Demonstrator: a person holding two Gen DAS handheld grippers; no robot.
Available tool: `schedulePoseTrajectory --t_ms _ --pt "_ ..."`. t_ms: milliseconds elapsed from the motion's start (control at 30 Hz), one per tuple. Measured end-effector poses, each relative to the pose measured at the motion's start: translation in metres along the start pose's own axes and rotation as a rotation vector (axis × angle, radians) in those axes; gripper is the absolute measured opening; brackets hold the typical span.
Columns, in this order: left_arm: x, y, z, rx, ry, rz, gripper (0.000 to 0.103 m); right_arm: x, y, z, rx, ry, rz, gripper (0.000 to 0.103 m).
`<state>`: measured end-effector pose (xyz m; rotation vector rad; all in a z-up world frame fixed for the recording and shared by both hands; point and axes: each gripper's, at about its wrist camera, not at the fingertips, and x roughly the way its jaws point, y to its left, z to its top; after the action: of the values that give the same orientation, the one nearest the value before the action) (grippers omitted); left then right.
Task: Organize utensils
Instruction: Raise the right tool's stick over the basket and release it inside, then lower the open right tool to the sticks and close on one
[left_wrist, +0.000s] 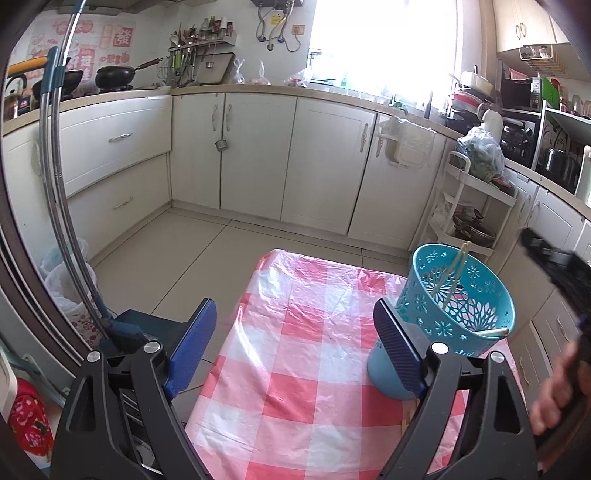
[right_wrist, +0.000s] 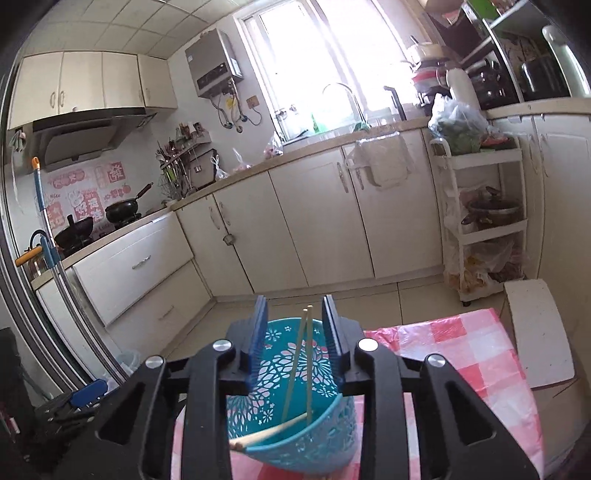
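**Chopsticks standing in the blue basket, both claws apart**

The chopsticks (right_wrist: 300, 360) are inside the turquoise basket (right_wrist: 295, 417), long axes running steeply up: lower ends down by the near wall, tips leaning against the far rim and rising past it. One more chopstick (right_wrist: 267, 432) lies nearly level across the near rim, its butt end sticking out over the edge on the left side of the right wrist view. In the left wrist view the same pair (left_wrist: 452, 273) leans toward the far side of the basket (left_wrist: 458, 299), which stands upright with its mouth up.

The basket sits on the desk (left_wrist: 295, 332), covered in a pink and white checked plastic sheet, close to the desk's right edge and toward the far end.

The right claw (right_wrist: 295, 345) is above the basket mouth, its fingers partly spread on either side of the upright chopstick tips, gripping nothing. The left claw (left_wrist: 295, 339) is spread wide and holds nothing; its right finger is just beside the basket's left wall, whether touching cannot be told.

The checked sheet left of the basket lies bare up to the desk's left edge. Beyond the far edge is tiled floor (left_wrist: 192, 251) and then the white cabinets (left_wrist: 258, 147). A white slab (right_wrist: 539, 332) lies just off the desk's right side
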<state>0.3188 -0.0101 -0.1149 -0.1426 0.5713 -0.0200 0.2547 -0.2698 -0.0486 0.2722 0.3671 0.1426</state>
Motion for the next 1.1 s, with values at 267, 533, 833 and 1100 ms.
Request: schedulePoseTrajectory --t_ms 267,533,833,1100 --pt "0.003 0.005 -0.008 0.0 0.018 0.053 0.084 -0.036 0.0 -0.088 -0.037 0.328 -0.046 0.028" --pt "0.009 -0.003 -0.024 0.075 0.057 0.087 0.085 0.017 -0.003 -0.151 -0.046 0.573 -0.097 0.019" --pt "0.014 -0.004 -0.025 0.091 0.078 0.086 0.085 0.047 -0.004 -0.159 -0.057 0.608 -0.15 0.019" --pt "0.019 -0.009 -0.028 0.108 0.09 0.078 0.086 0.048 -0.005 -0.159 -0.102 0.611 -0.17 0.01"
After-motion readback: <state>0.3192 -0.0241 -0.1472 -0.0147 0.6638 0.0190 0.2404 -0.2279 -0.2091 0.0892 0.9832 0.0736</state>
